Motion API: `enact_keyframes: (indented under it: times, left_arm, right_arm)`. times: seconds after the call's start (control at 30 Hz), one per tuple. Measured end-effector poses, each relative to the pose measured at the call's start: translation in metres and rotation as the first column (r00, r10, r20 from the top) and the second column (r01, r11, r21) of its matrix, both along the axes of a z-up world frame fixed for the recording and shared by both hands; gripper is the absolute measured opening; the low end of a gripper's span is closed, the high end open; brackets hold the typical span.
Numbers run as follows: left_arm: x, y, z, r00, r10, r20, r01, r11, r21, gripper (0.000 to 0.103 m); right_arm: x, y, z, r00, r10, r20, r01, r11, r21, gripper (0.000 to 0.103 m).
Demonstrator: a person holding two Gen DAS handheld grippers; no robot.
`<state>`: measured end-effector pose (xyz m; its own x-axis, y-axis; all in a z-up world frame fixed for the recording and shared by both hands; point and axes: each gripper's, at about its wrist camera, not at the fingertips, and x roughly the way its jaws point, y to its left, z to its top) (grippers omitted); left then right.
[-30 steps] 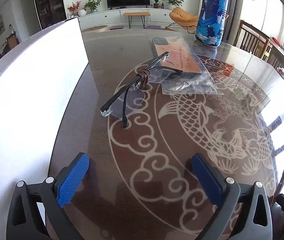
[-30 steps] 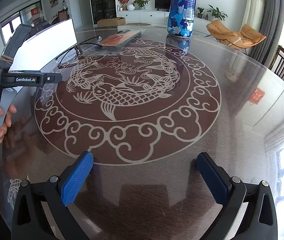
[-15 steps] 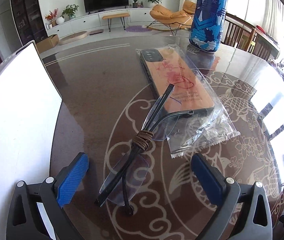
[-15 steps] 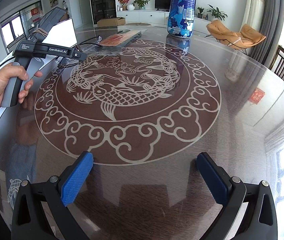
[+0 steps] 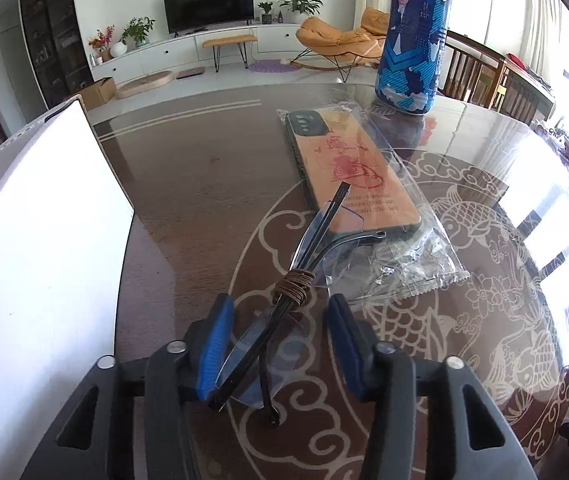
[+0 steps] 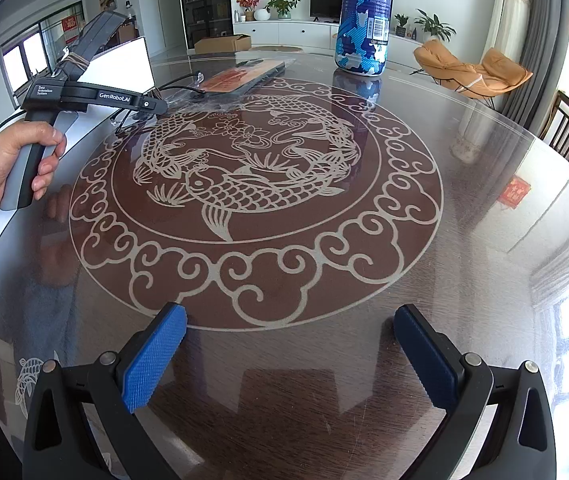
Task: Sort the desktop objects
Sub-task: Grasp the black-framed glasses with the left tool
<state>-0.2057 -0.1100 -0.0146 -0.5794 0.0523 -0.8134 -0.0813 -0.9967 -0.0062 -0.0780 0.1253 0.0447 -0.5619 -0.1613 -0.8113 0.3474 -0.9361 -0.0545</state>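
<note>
- Blue pads of the left gripper [image 5: 280, 344] sit on both sides of the folded glasses [image 5: 284, 316], still a bit apart.
- The right gripper [image 6: 290, 354] is spread wide over the table [image 6: 484, 240].

- The folded glasses [image 5: 284, 320] lay on the round table [image 5: 204, 184], their near end between the two pads of the left gripper [image 5: 280, 344], the left pad touching it and the right pad just apart.
- At one o'clock from the glasses, the phone case in its plastic bag [image 5: 356, 176] lay flat, the far tips of the glasses resting on it.
- Beyond the bag, still toward one o'clock, the tall canister [image 5: 414, 36] stood upright.
- At nine o'clock, the white board [image 5: 40, 240] lay along the table's edge.
- The right gripper [image 6: 290, 354] hung over the table, well apart from all of these.
</note>
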Motion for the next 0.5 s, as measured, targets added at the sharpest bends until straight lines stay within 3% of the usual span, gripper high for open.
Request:
enact_keyframes:
  times: [0.3, 0.5]
  left_arm:
    - [0.068, -0.008, 0.0, 0.98, 0.197, -0.036, -0.198, 0.98, -0.01, 0.025]
    - [0.124, -0.011, 0.002, 0.957, 0.288, 0.013, -0.288, 0.955, 0.062, 0.025]
  right_arm:
    - [0.0, 0.0, 0.0, 1.0, 0.0, 0.0, 0.0, 1.0, 0.0, 0.103]
    - [0.0, 0.0, 0.0, 1.0, 0.0, 0.0, 0.0, 1.0, 0.0, 0.103]
